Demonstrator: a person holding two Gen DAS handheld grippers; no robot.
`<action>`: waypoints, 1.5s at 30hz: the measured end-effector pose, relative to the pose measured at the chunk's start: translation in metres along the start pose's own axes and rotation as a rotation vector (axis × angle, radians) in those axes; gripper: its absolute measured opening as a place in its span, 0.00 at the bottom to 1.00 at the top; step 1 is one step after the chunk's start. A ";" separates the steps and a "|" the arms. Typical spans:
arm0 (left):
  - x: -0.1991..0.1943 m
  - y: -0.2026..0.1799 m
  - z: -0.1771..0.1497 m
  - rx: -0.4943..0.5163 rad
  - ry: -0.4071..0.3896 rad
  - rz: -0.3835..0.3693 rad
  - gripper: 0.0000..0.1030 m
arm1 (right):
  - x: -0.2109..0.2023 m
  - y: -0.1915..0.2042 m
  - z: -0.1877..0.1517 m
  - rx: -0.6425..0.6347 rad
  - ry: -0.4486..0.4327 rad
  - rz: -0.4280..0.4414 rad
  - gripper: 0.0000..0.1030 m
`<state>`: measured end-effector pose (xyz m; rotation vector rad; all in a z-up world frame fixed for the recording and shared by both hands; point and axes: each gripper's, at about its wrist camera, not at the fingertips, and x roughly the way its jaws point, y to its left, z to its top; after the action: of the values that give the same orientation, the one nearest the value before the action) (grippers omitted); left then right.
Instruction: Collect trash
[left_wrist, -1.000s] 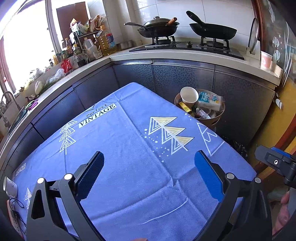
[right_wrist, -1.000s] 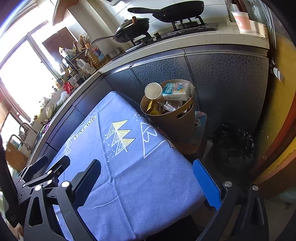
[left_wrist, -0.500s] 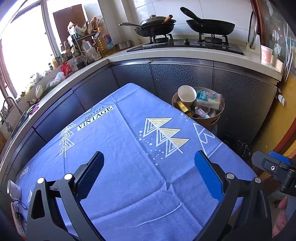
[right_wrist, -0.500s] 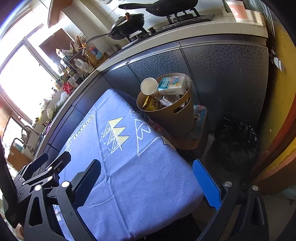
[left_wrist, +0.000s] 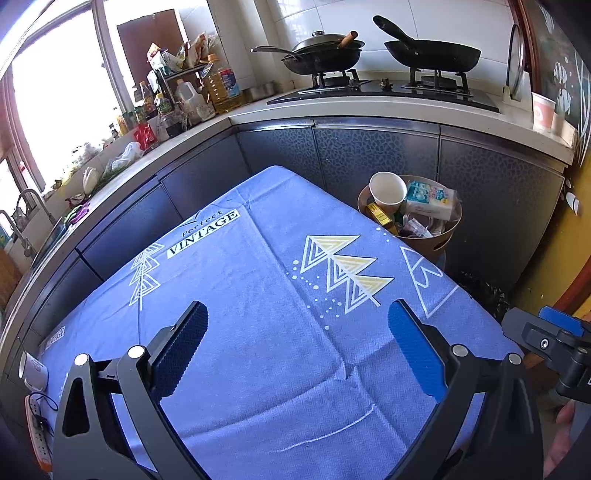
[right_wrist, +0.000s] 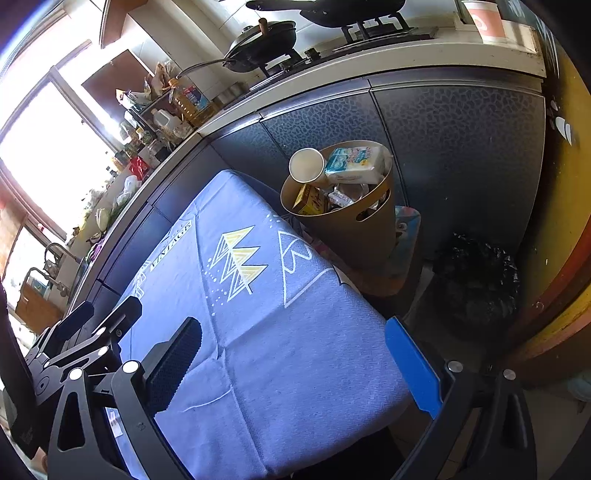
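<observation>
Nearest the lens, the left gripper (left_wrist: 297, 325) has its two fingers spread wide with nothing between them; its pads (left_wrist: 181, 347) are flat blue rectangles with a fine ribbed grip texture, mounted on black linkage arms with round silver pivots. The right gripper (right_wrist: 291, 354) is likewise spread and empty above the near edge of the table.

Both hover over a table covered by a blue woven cloth (left_wrist: 258, 295), creased along fold lines and printed with white and yellow nested triangles and the word "VINTAGE". The right wrist view alone shows the cloth's corner hanging over the table edge, the left gripper's black body (right_wrist: 81, 343) at lower left, and a crumpled black plastic bag (right_wrist: 476, 273) on the floor by the cabinet. The left wrist view alone shows part of the right gripper at its right margin, a fingertip of the person's hand (left_wrist: 563, 435) beneath it, and a white power strip (left_wrist: 37, 417) at the table's left edge.

Beyond the far right corner of the table stands the trash bin (right_wrist: 354, 236), a tapered brown container with a slot handle cut in its wall. It holds the collected trash: a white paper cup (right_wrist: 306, 166) lying on its side at the rim, a soft plastic tissue pack (right_wrist: 354, 162), a yellow carton (right_wrist: 310, 199) and clear wrappers.

Behind it runs a dark, pebble-textured cabinet front (left_wrist: 369, 155) under a pale counter. Farthest, two black pans (left_wrist: 432, 55) sit on a gas hob, with bottles (left_wrist: 218, 88) crowded near the bright window.
</observation>
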<state>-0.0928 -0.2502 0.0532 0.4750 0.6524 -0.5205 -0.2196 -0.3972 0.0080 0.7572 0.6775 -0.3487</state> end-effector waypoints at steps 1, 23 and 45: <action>0.000 0.001 0.000 -0.003 0.000 -0.001 0.94 | 0.000 0.001 0.000 -0.003 -0.001 0.000 0.96; -0.001 0.010 -0.005 -0.012 0.013 -0.008 0.94 | -0.002 0.008 0.003 -0.017 -0.011 0.000 0.96; -0.002 0.006 -0.008 0.026 0.008 -0.008 0.94 | 0.002 0.011 0.004 -0.018 -0.001 0.001 0.96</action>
<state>-0.0944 -0.2403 0.0508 0.4992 0.6565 -0.5351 -0.2111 -0.3925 0.0141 0.7403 0.6783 -0.3418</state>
